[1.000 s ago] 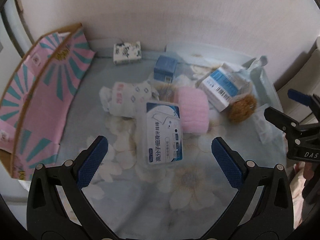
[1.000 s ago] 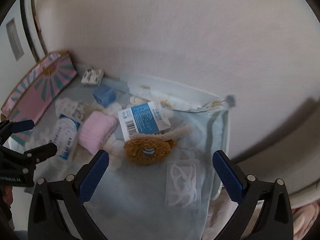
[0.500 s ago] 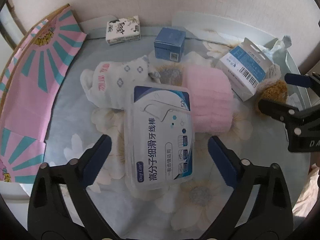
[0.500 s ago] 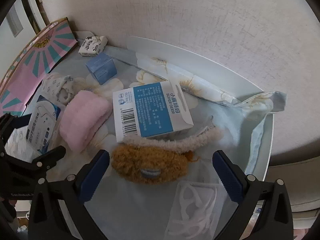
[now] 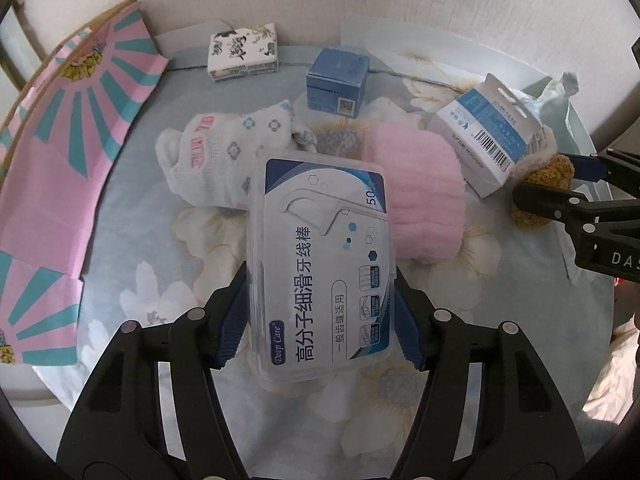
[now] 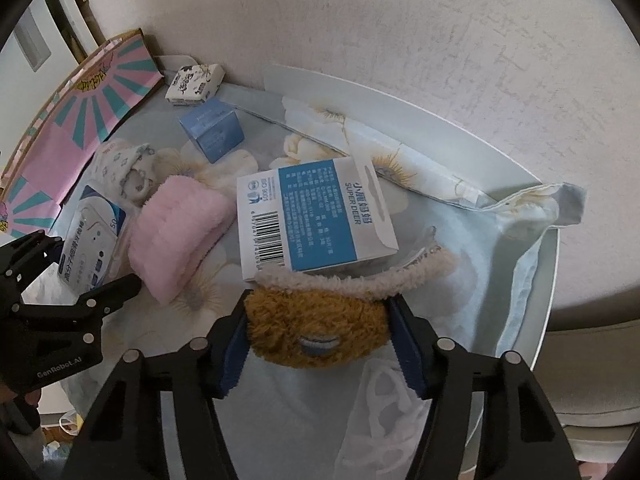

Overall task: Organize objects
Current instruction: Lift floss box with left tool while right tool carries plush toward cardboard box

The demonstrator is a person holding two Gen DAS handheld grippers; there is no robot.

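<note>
- Left gripper [image 5: 320,316]: jaws closing in on the clear floss pick box [image 5: 320,264], a blue pad touching each long side.
- Floss pick box lying flat near the front edge of the round tabletop [image 5: 132,304], with one end on the white patterned socks [image 5: 224,156].
- Right gripper [image 6: 318,342]: jaws closing on the brown fuzzy plush [image 6: 316,330], pads squeezing both sides.
- Plush near the right edge, just under the blue-and-white carton [image 6: 312,216].
- Pink fluffy cloth [image 6: 178,232] between both.
</note>
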